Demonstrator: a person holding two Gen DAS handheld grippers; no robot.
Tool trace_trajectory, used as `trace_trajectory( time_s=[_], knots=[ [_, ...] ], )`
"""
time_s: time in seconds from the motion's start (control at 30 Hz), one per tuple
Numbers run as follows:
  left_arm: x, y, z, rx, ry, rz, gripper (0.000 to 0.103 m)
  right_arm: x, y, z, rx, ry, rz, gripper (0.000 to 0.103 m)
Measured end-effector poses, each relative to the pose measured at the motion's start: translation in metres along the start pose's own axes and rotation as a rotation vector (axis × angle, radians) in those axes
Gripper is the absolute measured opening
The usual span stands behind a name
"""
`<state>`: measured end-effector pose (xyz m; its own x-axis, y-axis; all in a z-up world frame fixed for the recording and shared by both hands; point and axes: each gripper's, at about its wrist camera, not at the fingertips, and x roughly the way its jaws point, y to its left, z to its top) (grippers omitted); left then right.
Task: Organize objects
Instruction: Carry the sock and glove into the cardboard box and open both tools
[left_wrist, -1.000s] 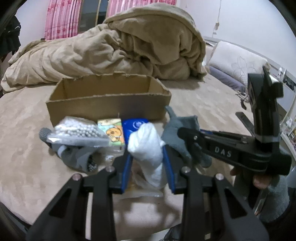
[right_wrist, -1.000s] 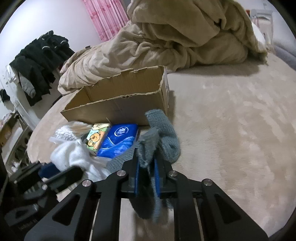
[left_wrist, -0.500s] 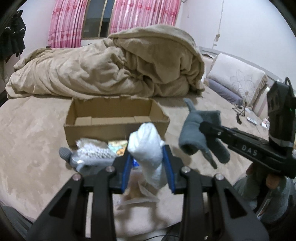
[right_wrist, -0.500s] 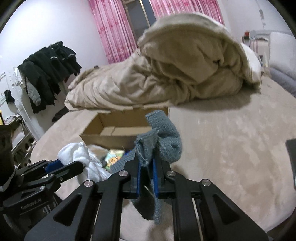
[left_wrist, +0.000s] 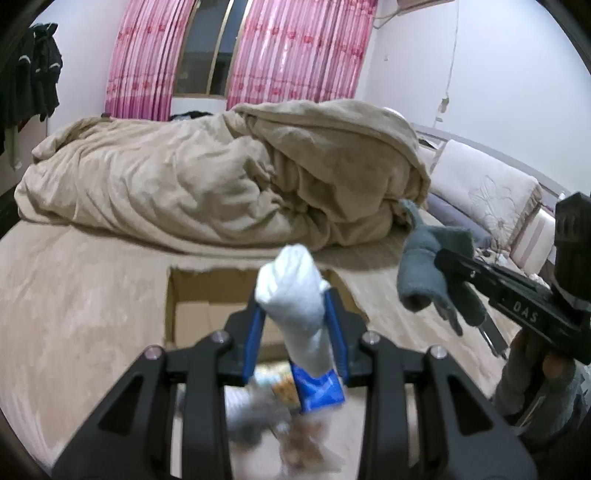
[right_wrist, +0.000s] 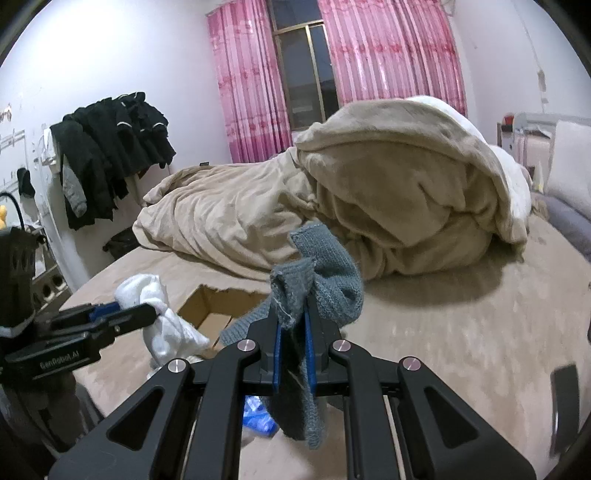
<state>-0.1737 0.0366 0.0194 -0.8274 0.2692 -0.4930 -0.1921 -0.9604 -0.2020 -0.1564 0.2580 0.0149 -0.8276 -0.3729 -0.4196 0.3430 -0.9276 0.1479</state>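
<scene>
Beige bedspread (left_wrist: 74, 295) filling lower frame, rumpled duvet (left_wrist: 221, 184) behind. Left gripper (left_wrist: 291, 325) clamping white sock (left_wrist: 291, 291) at frame centre, above cardboard box (left_wrist: 192, 317). Right gripper (right_wrist: 293, 343) pinching grey sock (right_wrist: 325, 280), hanging mid-frame. Step in hand, judged: carrying both socks to box. Keeping grips firm, clearing torn box rim (right_wrist: 229, 290) before lowering. Open bedspread lying at right; blue packet (right_wrist: 258, 417) sitting below grippers, near box.
</scene>
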Motion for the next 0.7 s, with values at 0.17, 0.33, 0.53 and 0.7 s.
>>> trace_trajectory(
  time_s=[0.17, 0.33, 0.53, 0.7],
  knots=[
    [0.039, 0.01, 0.012, -0.002, 0.042, 0.0, 0.033, 0.037, -0.003, 0.008, -0.034, 0.041, 0.016, 0.011],
    [0.087, 0.016, 0.003, 0.008, 0.121, 0.006, 0.033, 0.082, -0.006, 0.001, -0.038, 0.107, 0.026, 0.011],
    [0.122, 0.023, -0.012, 0.011, 0.164, 0.031, 0.033, 0.119, -0.005, -0.018, -0.053, 0.169, 0.049, 0.011],
    [0.148, 0.029, -0.026, 0.014, 0.227, 0.033, 0.034, 0.14, -0.007, -0.031, -0.053, 0.22, 0.047, 0.011]
  ],
)
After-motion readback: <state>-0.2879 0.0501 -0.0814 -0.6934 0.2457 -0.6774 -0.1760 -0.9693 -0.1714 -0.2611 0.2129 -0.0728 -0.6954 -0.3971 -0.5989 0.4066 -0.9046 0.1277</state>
